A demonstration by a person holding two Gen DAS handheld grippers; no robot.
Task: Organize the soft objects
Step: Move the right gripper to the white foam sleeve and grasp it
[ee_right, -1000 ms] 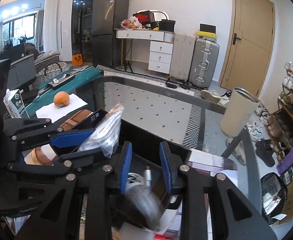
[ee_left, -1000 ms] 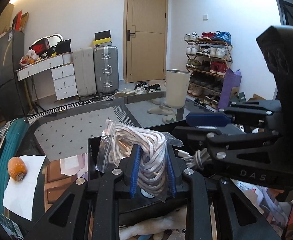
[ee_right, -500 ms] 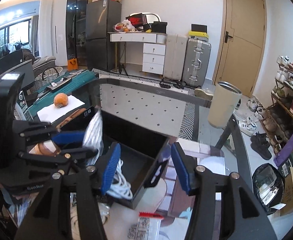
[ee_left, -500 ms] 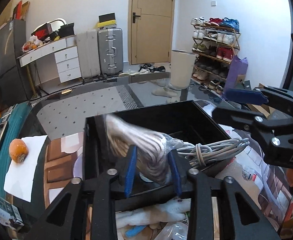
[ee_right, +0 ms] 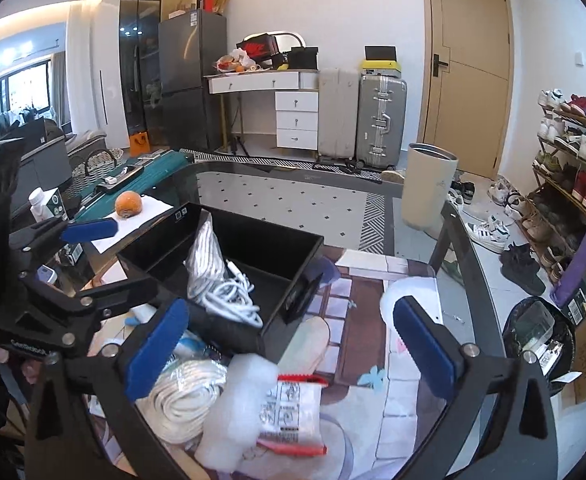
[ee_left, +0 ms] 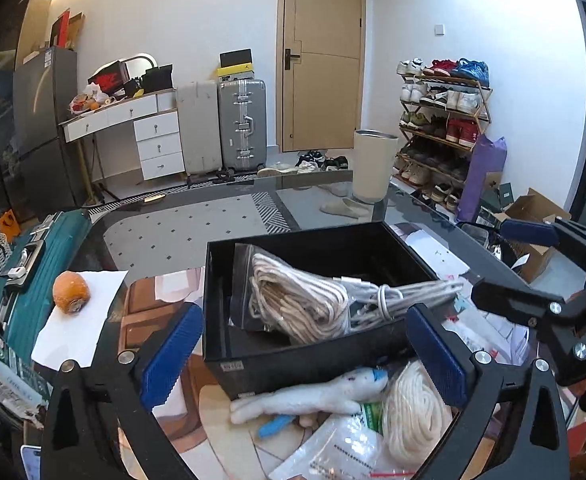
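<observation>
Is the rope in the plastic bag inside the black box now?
Inside. The bagged rope lies in the black box beside a white cable bundle. Both the left gripper and the right gripper are open, holding nothing.

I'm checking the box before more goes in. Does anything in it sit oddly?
Yes. In the black box, the white cable bundle lies partly on the bagged rope, and its looped end sticks out over the box's right rim, so it looks only half stowed.

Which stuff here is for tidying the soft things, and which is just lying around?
For the job: black box, bagged rope, white cable, loose rope coil, white plush toy.
Just lying about: orange, paper sheet, teal suitcase.
</observation>
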